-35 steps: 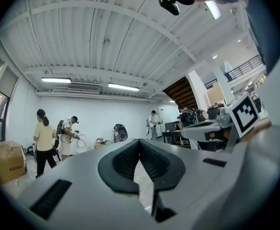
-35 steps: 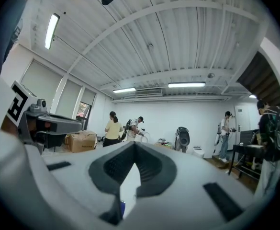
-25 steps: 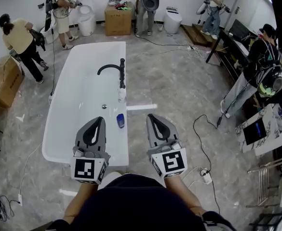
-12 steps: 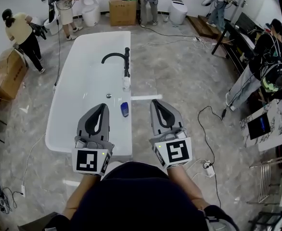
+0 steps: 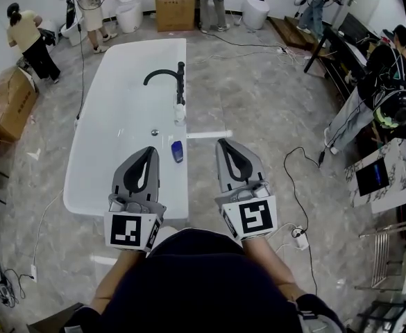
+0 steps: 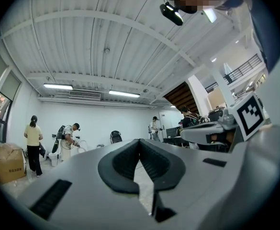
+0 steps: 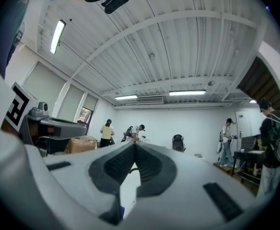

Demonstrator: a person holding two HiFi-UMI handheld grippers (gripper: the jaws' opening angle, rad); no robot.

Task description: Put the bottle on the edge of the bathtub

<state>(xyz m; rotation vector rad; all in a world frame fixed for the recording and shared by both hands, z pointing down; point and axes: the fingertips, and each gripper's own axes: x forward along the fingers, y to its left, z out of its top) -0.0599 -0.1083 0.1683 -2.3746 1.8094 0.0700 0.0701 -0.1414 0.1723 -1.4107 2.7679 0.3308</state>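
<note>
Head view: the left tongs (image 5: 147,150) and right tongs (image 5: 223,143) are both fully closed and empty. The blue bottle (image 5: 177,151) rests on the bathtub (image 5: 98,137) rim between their tips.

The left gripper (image 5: 146,151) and the right gripper (image 5: 223,144) share one build. Each has broad pale-grey shells that taper forward, and black ribbed pads (image 6: 118,164) line a teardrop-shaped hollow between the jaws. Narrow dark slots (image 6: 51,199) are cut into the shells' upper faces. At the rear of each sits a white marker cube (image 5: 130,232) printed with black squares (the two patterns differ). The person wears a dark top (image 5: 189,283) that leaves the forearms bare.
</note>
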